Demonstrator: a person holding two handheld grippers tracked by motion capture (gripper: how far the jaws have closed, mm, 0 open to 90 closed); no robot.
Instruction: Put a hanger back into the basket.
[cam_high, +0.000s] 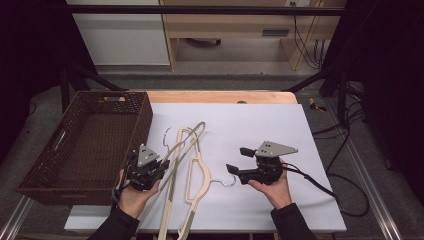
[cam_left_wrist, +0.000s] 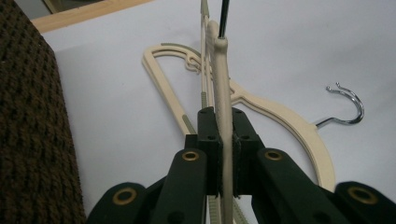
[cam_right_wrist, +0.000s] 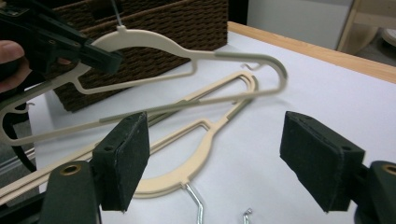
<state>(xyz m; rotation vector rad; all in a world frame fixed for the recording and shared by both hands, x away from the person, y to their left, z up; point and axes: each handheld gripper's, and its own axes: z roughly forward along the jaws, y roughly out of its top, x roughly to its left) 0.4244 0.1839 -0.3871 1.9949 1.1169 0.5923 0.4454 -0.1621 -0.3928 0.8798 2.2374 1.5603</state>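
- A brown woven basket (cam_high: 87, 145) stands at the left edge of the bench (cam_high: 280, 130), its near right corner just beside the left gripper; its wall also fills the left of the left gripper view (cam_left_wrist: 32, 135).
- The left gripper (cam_high: 150, 170) sits in the person's left hand (cam_high: 132, 197) near the front left of the white sheet that covers the bench. Its fingers (cam_left_wrist: 208, 140) are pinched tight on the cream bar of a plastic coat hanger.
- That held hanger (cam_high: 172, 160) is lifted off the sheet and tilted, running from the front edge up towards the middle of the bench; in the right gripper view it hangs in the air (cam_right_wrist: 187, 46) in front of the basket (cam_right_wrist: 154, 23), with the left gripper (cam_right_wrist: 70, 46) clamped on its shoulder.
- A second cream hanger (cam_high: 192, 172) lies flat on the sheet just right of the held one, its metal hook (cam_high: 225, 181) pointing right towards the right gripper; it also shows in the left gripper view (cam_left_wrist: 280, 116) and the right gripper view (cam_right_wrist: 187, 140).
- The right gripper (cam_high: 240, 162) rests in the person's right hand (cam_high: 272, 187), right of centre and near the front edge. Its fingers (cam_right_wrist: 123, 154) stand wide apart with nothing between them, above the flat hanger's hook.
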